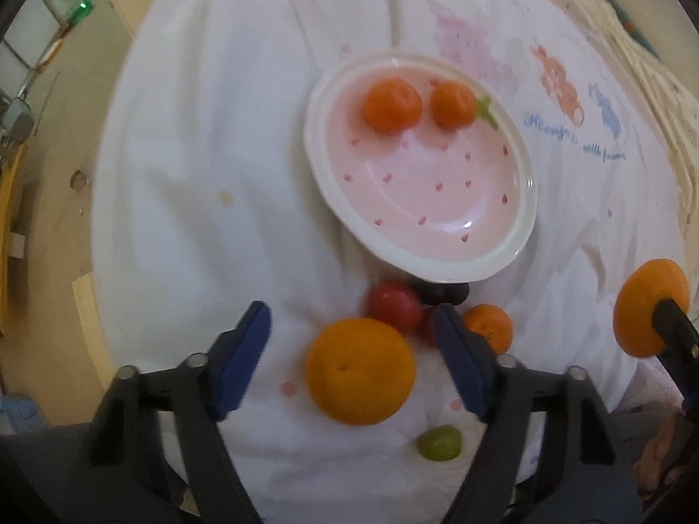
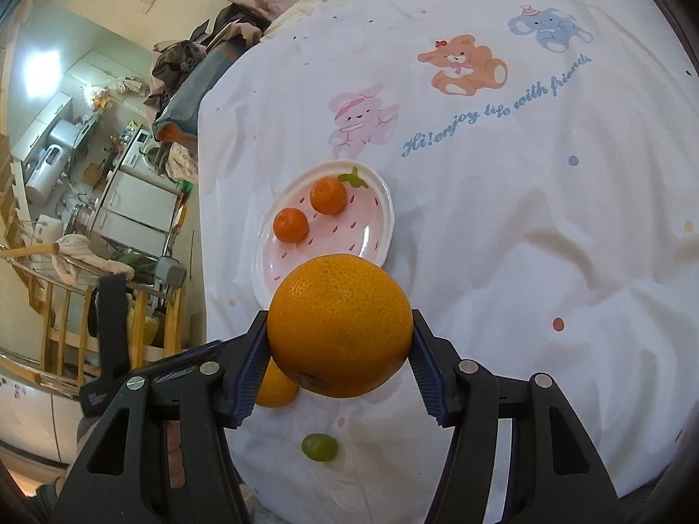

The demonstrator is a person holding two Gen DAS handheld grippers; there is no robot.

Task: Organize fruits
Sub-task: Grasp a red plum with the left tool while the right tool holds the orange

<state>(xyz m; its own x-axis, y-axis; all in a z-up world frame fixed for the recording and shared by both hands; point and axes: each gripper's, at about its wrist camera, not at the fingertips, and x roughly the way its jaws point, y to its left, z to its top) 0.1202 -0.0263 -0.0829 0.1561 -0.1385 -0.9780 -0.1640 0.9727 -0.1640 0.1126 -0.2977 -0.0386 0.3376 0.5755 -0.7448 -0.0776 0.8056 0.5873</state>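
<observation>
Two big oranges came first: one (image 2: 340, 325) was squeezed tight in the right gripper (image 2: 338, 349), up off the cloth (image 2: 524, 240); the other (image 1: 360, 371) lay between the left gripper's (image 1: 349, 353) wide-open fingers. Three small oranges: two (image 1: 392, 105) (image 1: 453, 105) already sat at 12 o'clock on the pink plate (image 1: 437, 270), one (image 1: 488, 325) waited at the plate's 6 o'clock. One red fruit (image 1: 393, 309) lay beside it. One green grape (image 1: 439, 443) sat nearest. I think most fruit still needed moving.

A home, prob. a bedroom: white bedsheet (image 2: 502, 240) w/ cartoon bear (image 2: 463, 65) & elephant (image 2: 548, 28) prints, clothes pile (image 2: 205, 48) at its edge, kitchen appliances (image 2: 52, 161) & a wooden railing (image 2: 57, 327) beyond.
</observation>
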